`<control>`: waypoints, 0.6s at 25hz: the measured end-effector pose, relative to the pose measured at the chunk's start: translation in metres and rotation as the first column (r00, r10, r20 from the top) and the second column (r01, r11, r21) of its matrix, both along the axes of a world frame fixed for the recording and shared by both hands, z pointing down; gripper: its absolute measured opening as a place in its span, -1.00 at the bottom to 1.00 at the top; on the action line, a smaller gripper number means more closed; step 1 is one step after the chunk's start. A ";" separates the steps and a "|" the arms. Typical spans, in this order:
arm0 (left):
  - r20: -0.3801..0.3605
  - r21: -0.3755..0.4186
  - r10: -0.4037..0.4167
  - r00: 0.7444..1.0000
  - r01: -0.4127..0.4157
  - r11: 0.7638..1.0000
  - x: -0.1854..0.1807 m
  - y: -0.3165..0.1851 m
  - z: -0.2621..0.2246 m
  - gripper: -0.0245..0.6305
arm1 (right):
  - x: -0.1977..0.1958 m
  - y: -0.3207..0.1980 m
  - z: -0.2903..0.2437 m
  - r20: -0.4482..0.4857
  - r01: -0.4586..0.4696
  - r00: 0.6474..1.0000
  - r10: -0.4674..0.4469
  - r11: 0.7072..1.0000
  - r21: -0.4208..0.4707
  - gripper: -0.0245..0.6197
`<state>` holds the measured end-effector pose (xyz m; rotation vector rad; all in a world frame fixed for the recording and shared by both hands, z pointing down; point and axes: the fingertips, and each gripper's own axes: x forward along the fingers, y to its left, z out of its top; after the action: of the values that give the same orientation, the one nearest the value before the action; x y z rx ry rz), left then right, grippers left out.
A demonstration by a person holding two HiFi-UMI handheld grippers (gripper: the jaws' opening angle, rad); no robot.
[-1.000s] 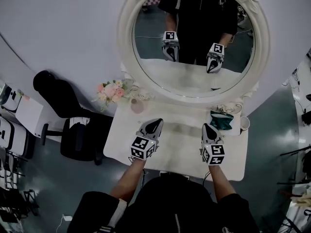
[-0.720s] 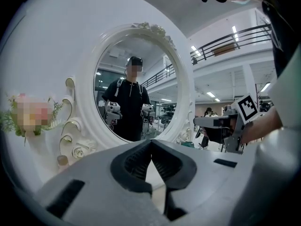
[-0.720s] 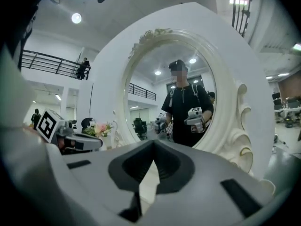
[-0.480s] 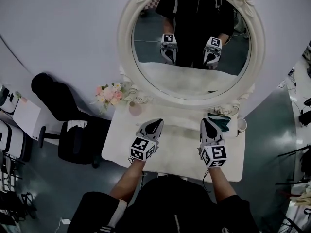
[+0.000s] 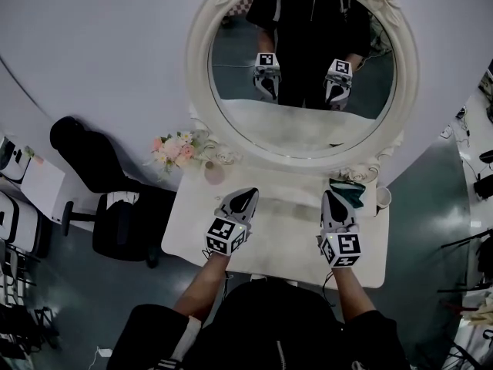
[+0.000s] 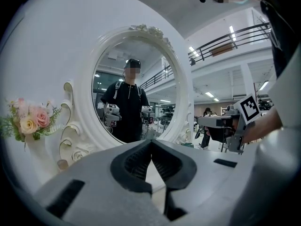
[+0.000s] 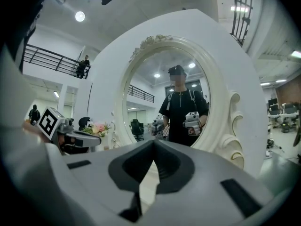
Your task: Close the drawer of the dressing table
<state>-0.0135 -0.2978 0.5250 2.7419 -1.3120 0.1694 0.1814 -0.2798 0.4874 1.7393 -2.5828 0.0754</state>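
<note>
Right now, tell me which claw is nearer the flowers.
The left claw. It is on the same side as the flowers, while the right claw is farther off, next to the green item.

The right claw (image 5: 332,196) rose above the counter (image 5: 281,233), so its cube looked a little bigger in the head view. Its tip came closer to the dark green thing (image 5: 353,193), and its reflection in the mirror (image 5: 308,133) moved higher.
</note>
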 end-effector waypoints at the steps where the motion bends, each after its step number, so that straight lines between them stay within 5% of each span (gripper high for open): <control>1: 0.001 0.000 0.001 1.000 -0.001 1.000 0.001 0.001 0.000 -0.91 | 0.001 0.001 0.000 0.002 -0.001 1.000 0.001 1.000 -0.001 -0.92; 15: 0.012 -0.004 0.002 1.000 -0.002 1.000 0.002 0.006 0.002 -0.91 | 0.012 0.009 0.016 -0.002 -0.018 1.000 0.018 0.999 -0.034 -0.92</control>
<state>-0.0114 -0.2922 0.5275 2.7434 -1.3098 0.1896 0.1933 -0.2712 0.5036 1.7510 -2.5493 0.1177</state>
